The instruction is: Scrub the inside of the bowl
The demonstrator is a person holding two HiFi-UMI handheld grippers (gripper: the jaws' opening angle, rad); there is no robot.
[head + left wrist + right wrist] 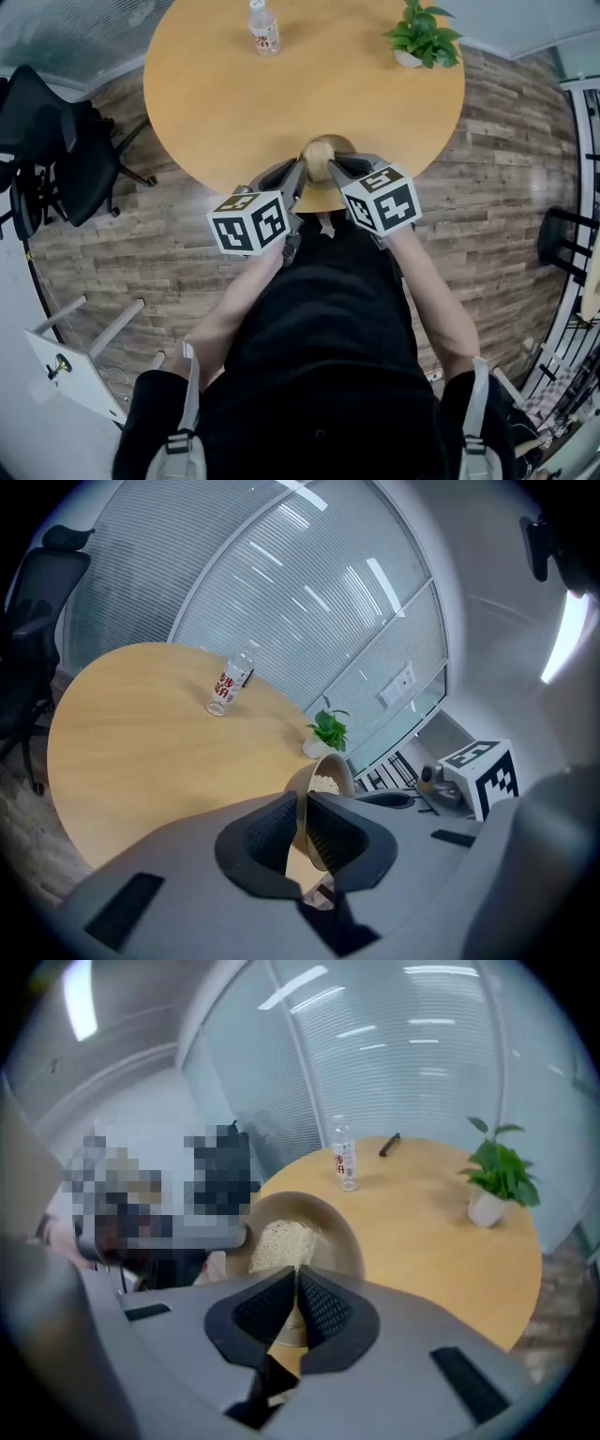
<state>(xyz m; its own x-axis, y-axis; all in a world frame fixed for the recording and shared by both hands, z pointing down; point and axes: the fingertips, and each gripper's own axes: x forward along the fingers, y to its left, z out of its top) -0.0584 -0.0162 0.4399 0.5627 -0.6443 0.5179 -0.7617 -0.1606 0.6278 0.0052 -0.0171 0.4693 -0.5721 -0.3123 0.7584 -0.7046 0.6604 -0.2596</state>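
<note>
A tan bowl [319, 152] stands tilted at the near edge of the round wooden table [225, 103]. My left gripper [298, 174] is shut on the bowl's rim; in the left gripper view the rim's thin wall [303, 808] runs between the dark pads [270, 834]. A pale scrubbing sponge [277, 1241] lies inside the bowl [342, 1237], and my right gripper [294, 1299] is shut on its near edge. In the head view the right gripper [336, 169] reaches into the bowl from the right. The sponge [325, 784] also shows inside the bowl's mouth in the left gripper view.
A water bottle [264, 26] stands at the table's far side and a potted plant [422, 37] at the far right. A dark pen [389, 1145] lies near the bottle. A black office chair [56, 141] stands left of the table.
</note>
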